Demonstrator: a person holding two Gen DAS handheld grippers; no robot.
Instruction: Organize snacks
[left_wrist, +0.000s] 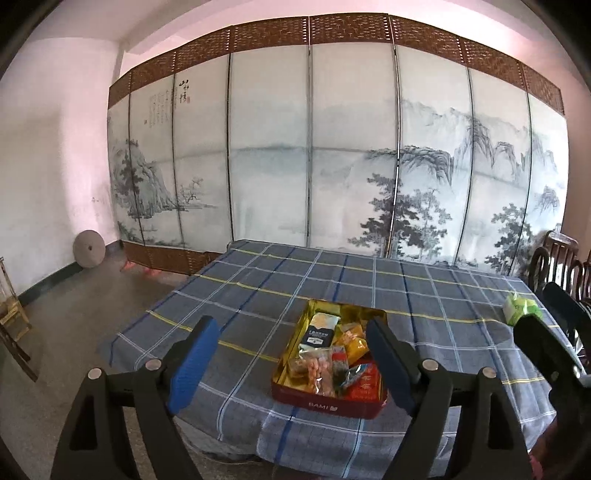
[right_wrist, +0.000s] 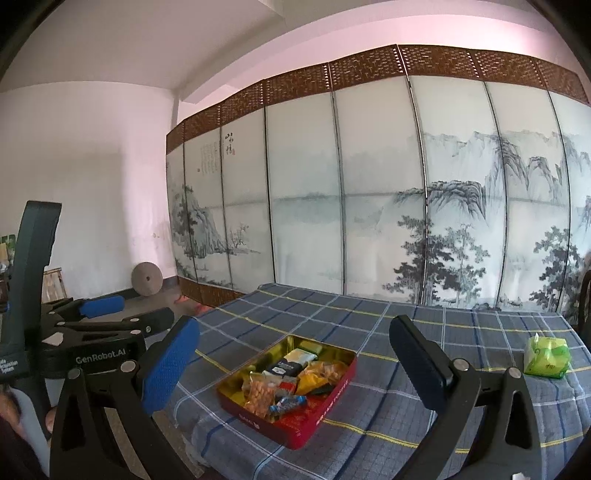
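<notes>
The red rectangular tin with a gold lining (left_wrist: 330, 400), packed with wrapped snacks (left_wrist: 332, 354), sits on the table under a blue-grey checked cloth (left_wrist: 258, 295). The left gripper (left_wrist: 291, 363) hovers over the near edge, jaws wide apart and empty; the right gripper (right_wrist: 295, 365) likewise. A green packet (right_wrist: 546, 356) lies well apart at three o'clock from the tin.
</notes>
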